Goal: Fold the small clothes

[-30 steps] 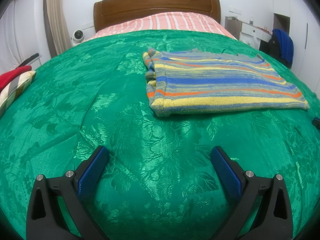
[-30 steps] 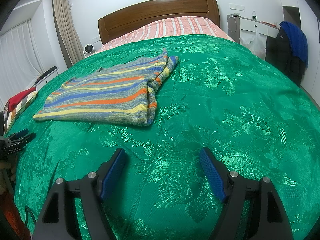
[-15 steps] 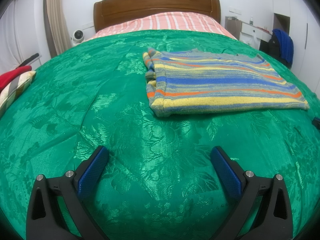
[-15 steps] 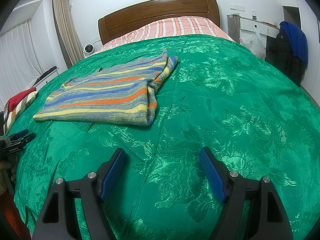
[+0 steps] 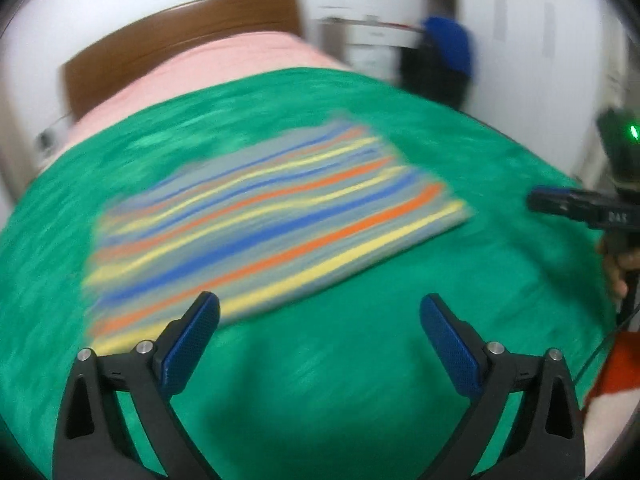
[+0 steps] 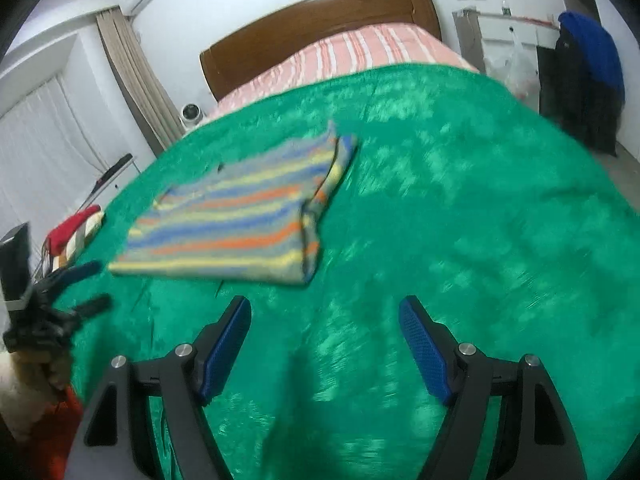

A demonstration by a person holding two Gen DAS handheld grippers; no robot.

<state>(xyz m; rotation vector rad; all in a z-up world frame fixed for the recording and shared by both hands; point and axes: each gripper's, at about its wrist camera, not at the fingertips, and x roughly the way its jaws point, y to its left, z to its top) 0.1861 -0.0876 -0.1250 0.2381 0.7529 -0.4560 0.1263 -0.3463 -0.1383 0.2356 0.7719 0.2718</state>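
A folded striped knit garment (image 5: pixel 264 216) (image 6: pixel 240 224) in blue, orange, yellow and grey lies flat on the green bedspread (image 5: pixel 320 380) (image 6: pixel 460 220). In the blurred left wrist view my left gripper (image 5: pixel 320 332) hovers open just in front of its near edge, nothing between the blue pads. My right gripper (image 6: pixel 325 336) stands open above bare bedspread, a little short of the garment's near right corner. The right wrist view shows the left gripper (image 6: pixel 86 286) at the left edge, held by a hand. The right gripper (image 5: pixel 560 204) appears at the right edge of the left wrist view.
A wooden headboard (image 6: pixel 320 28) and a pink striped cover (image 6: pixel 360 52) lie at the bed's far end. A red and striped pile of clothes (image 6: pixel 74 232) sits at the left bed edge. A blue jacket (image 6: pixel 592 60) hangs by a white desk on the right.
The left wrist view has swung and rolled, blurring; the garment now sits centre-left and close to the left fingers. The right gripper rose slightly. Both stay open.
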